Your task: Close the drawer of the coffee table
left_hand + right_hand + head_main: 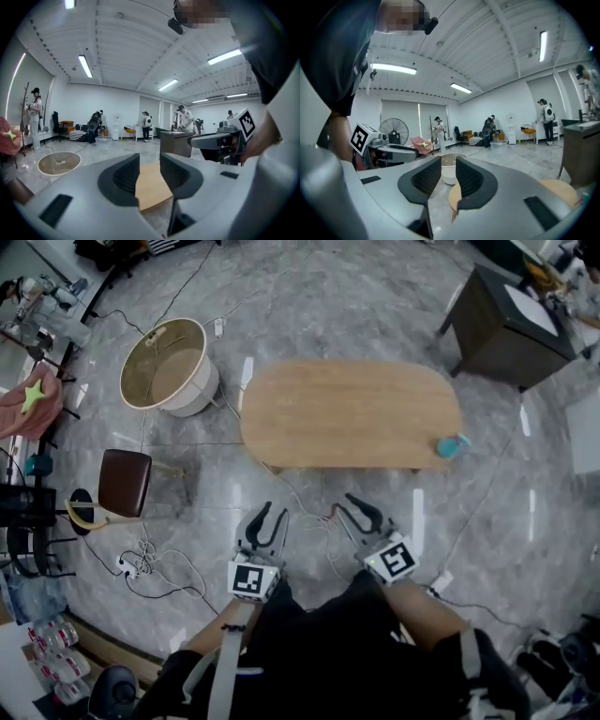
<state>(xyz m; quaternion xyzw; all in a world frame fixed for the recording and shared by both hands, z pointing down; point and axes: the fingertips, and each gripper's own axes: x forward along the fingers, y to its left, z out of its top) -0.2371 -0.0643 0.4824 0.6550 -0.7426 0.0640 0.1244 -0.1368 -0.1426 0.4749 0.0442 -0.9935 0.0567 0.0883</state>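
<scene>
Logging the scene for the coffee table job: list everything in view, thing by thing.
coffee table: one, light wood, centre of the floor
small object: one, teal, on the table's right end
tub: one, white, left of the table
stool: one, brown, left, nearer the person
cabinet: one, dark, upper right
cables: several, across the floor
left gripper: one, grey, open, empty
right gripper: one, grey, open, empty

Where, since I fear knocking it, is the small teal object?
Head view: the teal object sits on the coffee table's right end, near its front edge.
</scene>
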